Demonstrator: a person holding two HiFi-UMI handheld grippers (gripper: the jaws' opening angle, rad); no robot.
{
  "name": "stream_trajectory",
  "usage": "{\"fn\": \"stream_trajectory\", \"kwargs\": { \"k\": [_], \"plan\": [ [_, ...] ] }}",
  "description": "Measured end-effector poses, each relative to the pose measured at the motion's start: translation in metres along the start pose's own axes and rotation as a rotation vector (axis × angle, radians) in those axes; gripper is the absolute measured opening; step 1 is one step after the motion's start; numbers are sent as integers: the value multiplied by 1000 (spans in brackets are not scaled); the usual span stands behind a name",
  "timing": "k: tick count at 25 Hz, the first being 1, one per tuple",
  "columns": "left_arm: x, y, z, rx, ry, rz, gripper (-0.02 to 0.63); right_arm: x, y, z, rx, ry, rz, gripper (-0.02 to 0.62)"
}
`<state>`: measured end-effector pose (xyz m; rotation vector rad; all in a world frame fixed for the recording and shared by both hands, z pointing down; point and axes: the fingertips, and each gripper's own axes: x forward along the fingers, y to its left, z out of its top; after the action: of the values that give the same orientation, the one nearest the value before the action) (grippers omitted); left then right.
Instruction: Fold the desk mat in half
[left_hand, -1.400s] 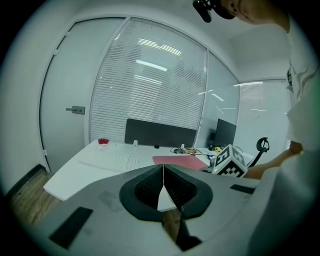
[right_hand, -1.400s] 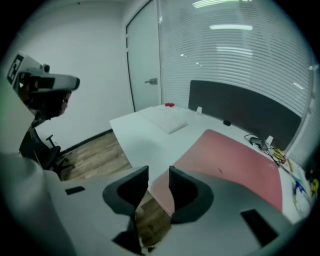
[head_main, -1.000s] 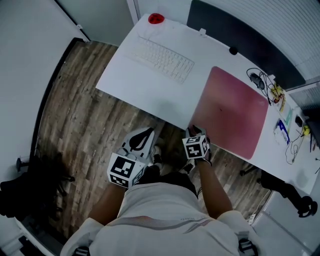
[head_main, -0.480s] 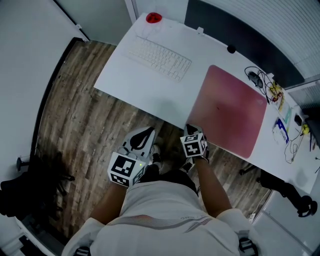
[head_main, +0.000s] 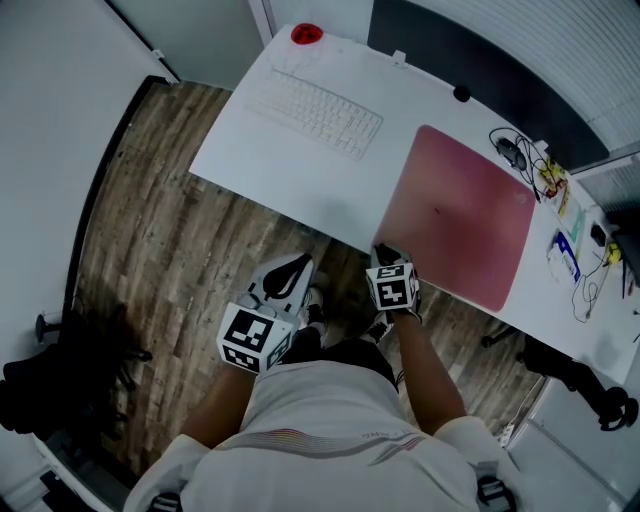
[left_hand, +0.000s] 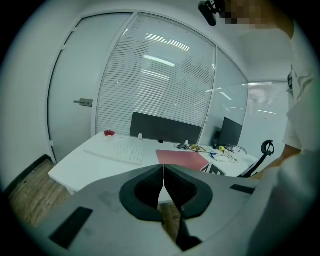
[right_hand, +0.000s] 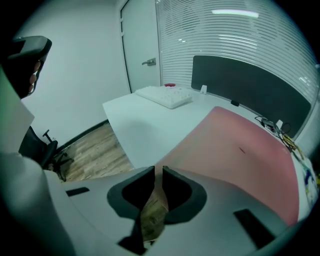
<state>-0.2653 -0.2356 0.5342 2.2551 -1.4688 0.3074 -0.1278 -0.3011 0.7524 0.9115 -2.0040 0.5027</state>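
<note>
A pink desk mat (head_main: 460, 215) lies flat on the right half of the white desk (head_main: 300, 190). My right gripper (head_main: 384, 252) points down at the mat's near left corner, at the desk's front edge. In the right gripper view its jaws (right_hand: 157, 170) stand a narrow gap apart with the mat's (right_hand: 240, 150) corner at the tips; they have just been opening. My left gripper (head_main: 295, 268) hangs over the wooden floor in front of the desk, away from the mat. Its jaws (left_hand: 163, 169) meet with nothing between them.
A white keyboard (head_main: 315, 112) and a small red object (head_main: 306, 34) sit on the desk's left half. Cables and small items (head_main: 545, 180) lie beyond the mat's far right side. A dark partition (head_main: 470, 65) runs along the back. Black chair bases (head_main: 60, 385) stand on the floor.
The right gripper has rolled slightly at the mat's corner and kept its place. The left gripper and the mat have not visibly moved.
</note>
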Motion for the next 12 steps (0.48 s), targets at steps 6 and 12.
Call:
{"fn": "stream_trajectory", "kwargs": {
  "k": [6, 12],
  "plan": [
    [-6, 8, -2, -5, 1, 2, 15, 6, 5, -1, -3, 4, 4, 147],
    [-11, 12, -5, -16, -3, -2, 15, 6, 7, -2, -52, 59, -50, 147]
  ]
}}
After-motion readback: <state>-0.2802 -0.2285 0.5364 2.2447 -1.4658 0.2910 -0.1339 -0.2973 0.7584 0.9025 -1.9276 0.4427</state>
